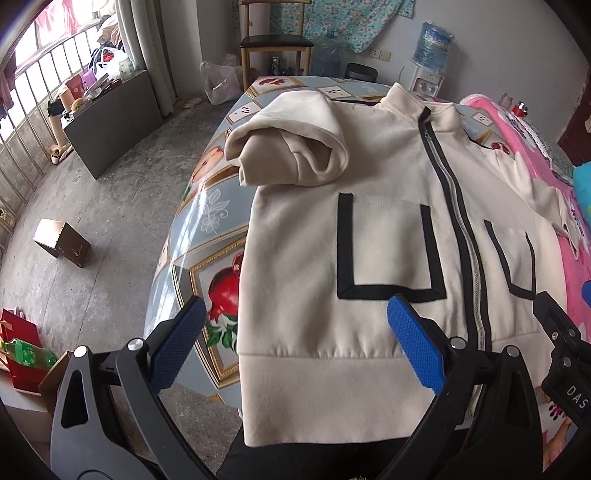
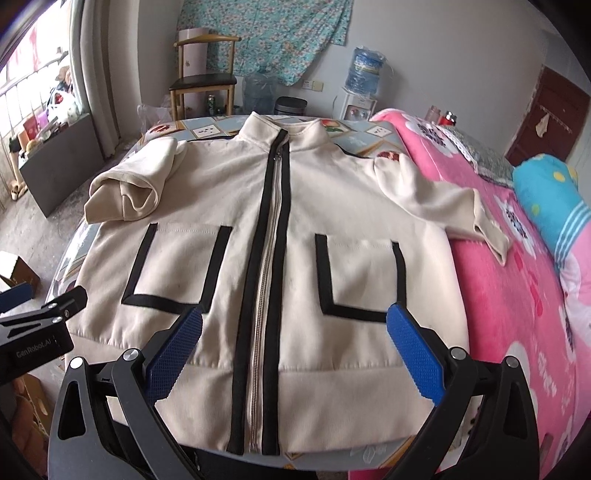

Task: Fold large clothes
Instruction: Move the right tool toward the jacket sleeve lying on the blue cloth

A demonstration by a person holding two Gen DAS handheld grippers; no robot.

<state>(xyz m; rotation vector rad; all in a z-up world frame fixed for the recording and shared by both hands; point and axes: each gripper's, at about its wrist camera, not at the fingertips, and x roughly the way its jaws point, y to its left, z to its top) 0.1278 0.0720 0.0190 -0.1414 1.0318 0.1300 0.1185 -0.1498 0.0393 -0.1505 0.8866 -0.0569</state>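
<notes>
1. Jacket (image 2: 295, 229) – cream with black trim, zipped to the collar, lies flat and front-up on the worktop (image 1: 207, 236), which carries a fruit-print cover. The hem faces the cameras; the collar points toward the far wall.
2. Left sleeve (image 1: 288, 147) is bunched and folded back on itself at the shoulder, resting on the jacket's upper left corner.
3. Right sleeve (image 2: 443, 199) extends sideways off the worktop, its cuff lying on the pink blanket (image 2: 517, 302) of the bed beside it.
4. Two black-edged pockets sit either side of the zip (image 2: 271, 258), which runs straight from collar to hem.
5. Left gripper (image 1: 295, 347) – jaws wide apart, holding nothing. It hovers over the jacket's left hem corner; one blue pad is above the worktop cover, the other above the hem band below the left pocket.
6. Right gripper (image 2: 295, 350) – jaws wide apart, holding nothing. It hovers over the hem, the jaws straddling the zip, one pad below each pocket.
7. The grippers are side by side; each shows at the edge of the other's view.
8. Behind the worktop: a wooden chair (image 2: 203, 81), a water dispenser (image 2: 364, 88), and a floral cloth (image 2: 277, 33) on the wall.
</notes>
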